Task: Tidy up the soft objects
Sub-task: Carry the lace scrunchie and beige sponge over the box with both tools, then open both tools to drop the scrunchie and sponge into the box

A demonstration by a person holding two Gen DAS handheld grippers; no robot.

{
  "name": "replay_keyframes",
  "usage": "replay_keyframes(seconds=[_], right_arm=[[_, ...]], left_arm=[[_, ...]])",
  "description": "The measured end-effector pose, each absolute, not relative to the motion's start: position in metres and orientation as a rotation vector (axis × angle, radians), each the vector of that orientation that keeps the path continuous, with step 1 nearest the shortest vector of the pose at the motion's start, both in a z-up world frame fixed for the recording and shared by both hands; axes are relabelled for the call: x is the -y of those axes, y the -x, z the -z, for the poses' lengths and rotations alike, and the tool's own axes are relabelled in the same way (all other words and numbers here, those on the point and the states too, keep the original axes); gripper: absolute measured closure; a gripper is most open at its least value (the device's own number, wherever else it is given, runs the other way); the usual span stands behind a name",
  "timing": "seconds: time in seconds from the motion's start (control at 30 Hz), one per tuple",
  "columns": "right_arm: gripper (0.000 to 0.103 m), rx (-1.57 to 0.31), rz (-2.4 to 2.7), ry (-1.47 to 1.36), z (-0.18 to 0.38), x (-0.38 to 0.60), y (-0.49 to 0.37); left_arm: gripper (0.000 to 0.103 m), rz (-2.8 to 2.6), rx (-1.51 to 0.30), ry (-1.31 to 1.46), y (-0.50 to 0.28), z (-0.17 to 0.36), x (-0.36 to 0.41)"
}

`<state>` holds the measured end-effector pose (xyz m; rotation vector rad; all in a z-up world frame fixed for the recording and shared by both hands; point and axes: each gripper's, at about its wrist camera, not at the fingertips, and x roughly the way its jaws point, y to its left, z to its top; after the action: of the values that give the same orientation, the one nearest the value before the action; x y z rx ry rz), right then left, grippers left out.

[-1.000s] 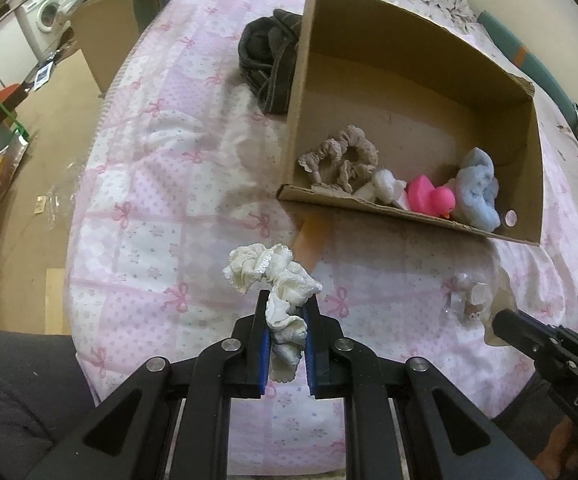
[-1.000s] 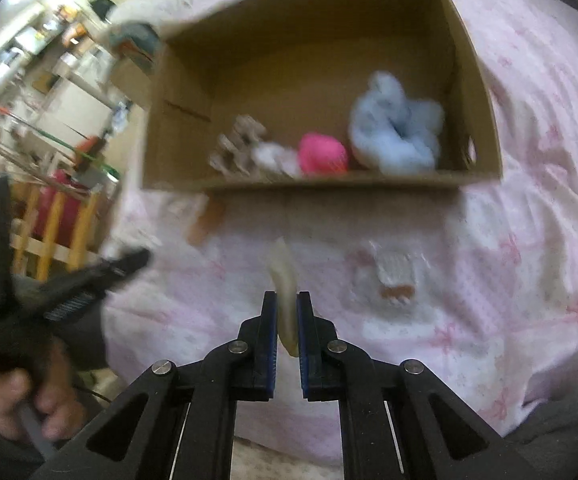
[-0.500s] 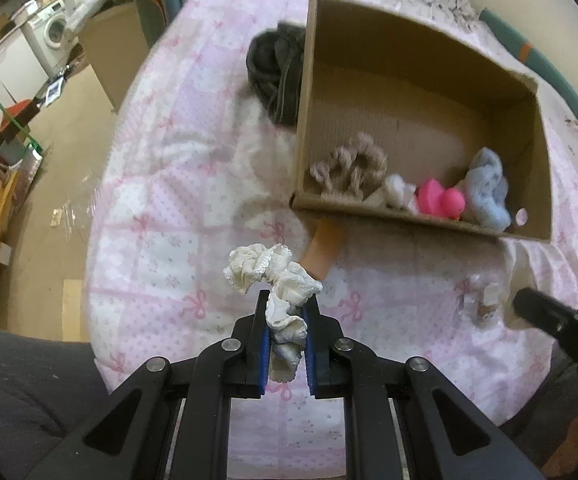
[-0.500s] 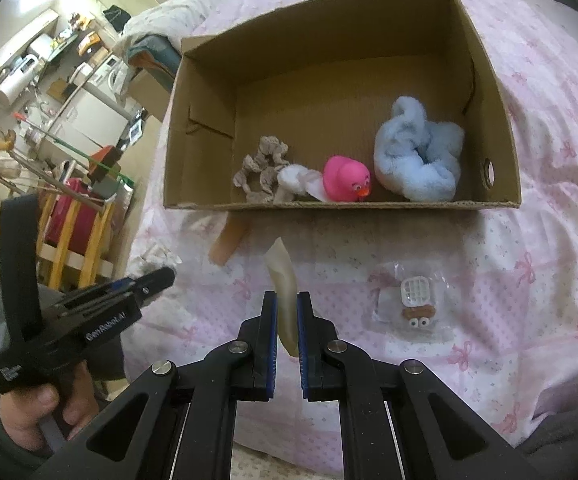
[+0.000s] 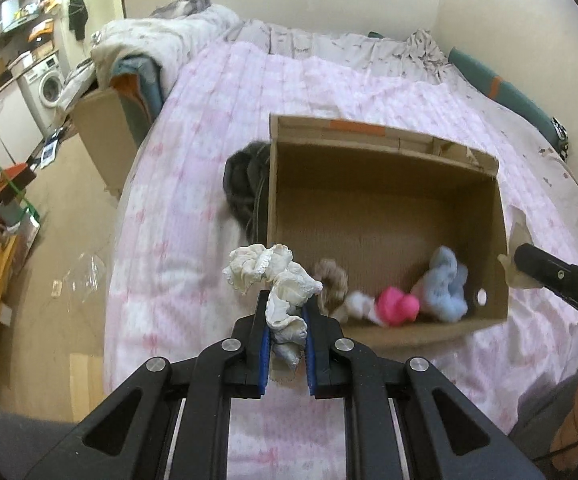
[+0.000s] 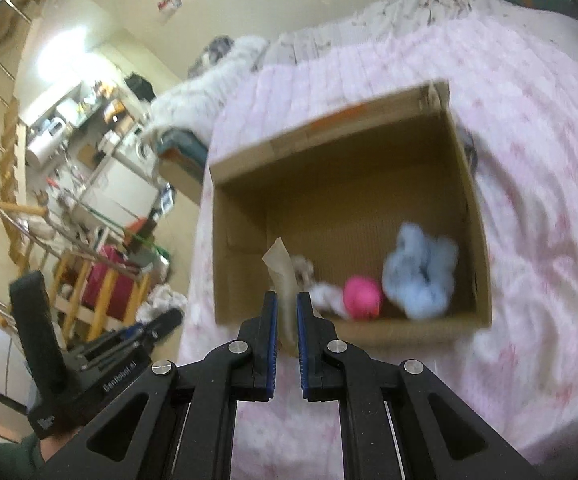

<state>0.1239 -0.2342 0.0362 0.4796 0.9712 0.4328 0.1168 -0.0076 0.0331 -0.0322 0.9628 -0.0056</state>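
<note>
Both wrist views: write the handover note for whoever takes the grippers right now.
Left gripper: shut on the cream scrunchie.
Right gripper: shut on a thin beige strip.
Cardboard box sits open on the pink bedspread.
Done: beige scrunchie, white piece, pink duck and blue cloth are in the box.
Left: drop both held items in.

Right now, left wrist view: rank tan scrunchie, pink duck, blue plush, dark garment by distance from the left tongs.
1. tan scrunchie, box's near-left corner
2. pink duck, near wall, further right
3. blue plush, right again
4. dark garment, outside the cardboard box, far left
</note>
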Motion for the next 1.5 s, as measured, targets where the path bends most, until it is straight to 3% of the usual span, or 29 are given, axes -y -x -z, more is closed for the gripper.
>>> replay_keyframes(seconds=[0.3, 0.6, 1.5], right_arm=[[0.093, -0.939, -0.373, -0.47, -0.022, 0.25, -0.156], [0.092, -1.025, -0.3, -0.424, 0.018, 0.246, -0.164], [0.092, -1.067, -0.252, -0.36, 0.041, 0.231, -0.17]], left_arm=[[0.09, 0.039, -0.923, 0.033, -0.159, -0.038, 0.014], [0.09, 0.066, -0.967, 0.015, -0.177, 0.009, 0.024], [0.086, 0.108, -0.948, 0.013, -0.17, 0.021, 0.032]])
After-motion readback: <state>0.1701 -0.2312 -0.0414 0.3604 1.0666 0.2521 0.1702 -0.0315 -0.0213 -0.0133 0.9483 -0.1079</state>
